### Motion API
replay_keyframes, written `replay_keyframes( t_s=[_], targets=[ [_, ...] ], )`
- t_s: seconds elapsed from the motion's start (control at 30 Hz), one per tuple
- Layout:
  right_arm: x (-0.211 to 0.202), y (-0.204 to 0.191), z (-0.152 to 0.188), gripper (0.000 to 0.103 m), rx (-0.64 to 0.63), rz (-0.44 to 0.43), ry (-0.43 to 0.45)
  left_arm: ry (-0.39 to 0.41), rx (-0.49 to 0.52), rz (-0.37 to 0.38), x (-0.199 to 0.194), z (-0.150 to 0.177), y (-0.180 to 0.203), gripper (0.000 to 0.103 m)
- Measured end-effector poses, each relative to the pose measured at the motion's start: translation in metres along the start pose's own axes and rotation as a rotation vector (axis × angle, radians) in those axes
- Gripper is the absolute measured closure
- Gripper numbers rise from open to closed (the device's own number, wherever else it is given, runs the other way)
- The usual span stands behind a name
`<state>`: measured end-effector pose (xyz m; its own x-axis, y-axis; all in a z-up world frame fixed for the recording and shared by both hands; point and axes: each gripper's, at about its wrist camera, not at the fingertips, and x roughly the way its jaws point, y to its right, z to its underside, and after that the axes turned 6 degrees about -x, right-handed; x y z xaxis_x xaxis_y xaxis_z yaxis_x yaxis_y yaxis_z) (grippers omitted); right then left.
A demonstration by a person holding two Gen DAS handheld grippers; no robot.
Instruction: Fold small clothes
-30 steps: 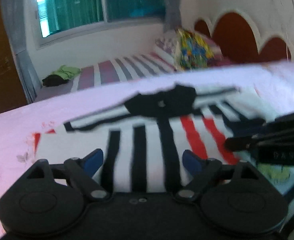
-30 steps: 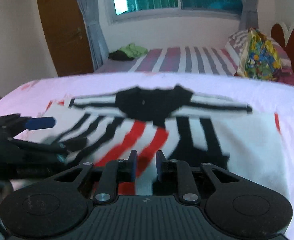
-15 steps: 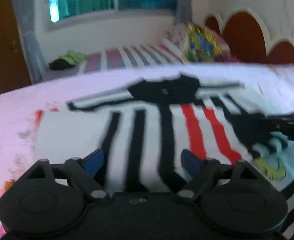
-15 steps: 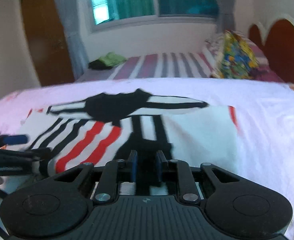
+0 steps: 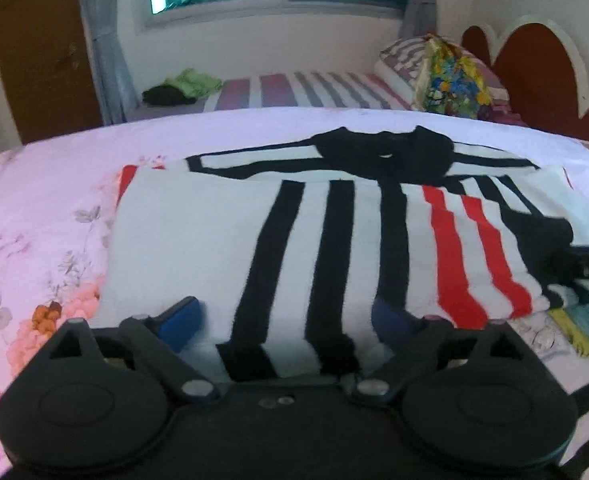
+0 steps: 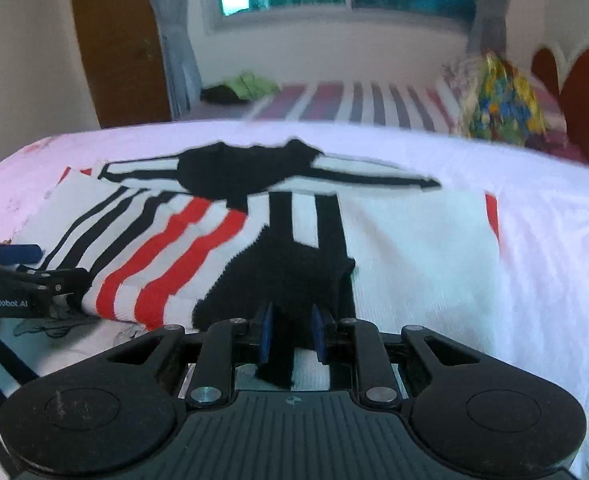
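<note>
The striped shirt (image 5: 334,240) lies flat on the bed (image 5: 54,184), collar toward the window; since a second ago its red-striped side has been drawn further across the black-striped body, so the sideways fold is judged well under way. The left gripper (image 5: 290,316) hovers over the shirt's near hem, jaws wide, just widened further, pads pressing on nothing. The right gripper (image 6: 292,334), at the shirt's near edge, is nearly closed, pinching a black fabric fold.
</note>
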<state>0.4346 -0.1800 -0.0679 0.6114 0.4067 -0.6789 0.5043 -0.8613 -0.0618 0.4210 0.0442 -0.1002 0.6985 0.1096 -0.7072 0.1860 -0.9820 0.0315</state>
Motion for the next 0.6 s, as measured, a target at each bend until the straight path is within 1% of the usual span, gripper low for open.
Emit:
replay_keyframes(
  t_s=[0.03, 0.07, 0.1, 0.13, 0.17, 0.23, 0.4, 0.43, 0.5, 0.53, 0.57, 0.6],
  targets=[
    [-0.002, 0.002, -0.001, 0.083, 0.011, -0.016, 0.013, 0.008, -0.003, 0.007, -0.005, -0.002, 0.002, 0.021],
    [-0.005, 0.004, 0.0, 0.083, 0.028, -0.039, 0.036, 0.024, 0.004, 0.015, -0.008, -0.002, 0.005, 0.018],
    [-0.005, 0.007, 0.001, 0.083, 0.043, -0.052, 0.043, 0.022, 0.019, 0.004, -0.008, -0.001, 0.008, 0.015],
    [0.001, 0.008, 0.003, 0.083, 0.039, -0.045, 0.01, -0.01, 0.039, -0.023, -0.001, 0.002, 0.012, 0.012],
    [0.003, 0.008, 0.005, 0.084, 0.027, -0.044, 0.017, -0.005, 0.035, -0.031, 0.002, 0.004, 0.014, 0.006],
    [0.004, 0.006, 0.002, 0.083, 0.01, -0.04, 0.006, -0.006, 0.017, -0.049, 0.005, 0.002, 0.013, 0.001],
    [0.003, 0.007, 0.001, 0.083, 0.006, -0.04, -0.002, -0.007, 0.019, -0.057, 0.0, 0.002, 0.012, 0.003],
    [-0.001, 0.008, 0.001, 0.083, 0.018, -0.032, 0.005, -0.005, 0.023, -0.059, -0.003, 0.002, 0.012, 0.006],
    [-0.017, 0.01, 0.005, 0.083, 0.038, -0.007, 0.057, 0.01, 0.034, -0.069, -0.01, 0.006, 0.012, 0.006],
    [-0.021, 0.012, 0.008, 0.08, 0.045, -0.007, 0.06, 0.009, 0.04, -0.071, -0.012, 0.009, 0.012, 0.005],
    [-0.022, 0.013, 0.011, 0.071, 0.056, -0.007, 0.046, 0.004, 0.048, -0.076, -0.012, 0.012, 0.012, 0.005],
    [-0.024, 0.015, 0.015, 0.052, 0.07, 0.002, 0.04, 0.012, 0.05, -0.079, -0.015, 0.014, 0.013, 0.005]
  ],
)
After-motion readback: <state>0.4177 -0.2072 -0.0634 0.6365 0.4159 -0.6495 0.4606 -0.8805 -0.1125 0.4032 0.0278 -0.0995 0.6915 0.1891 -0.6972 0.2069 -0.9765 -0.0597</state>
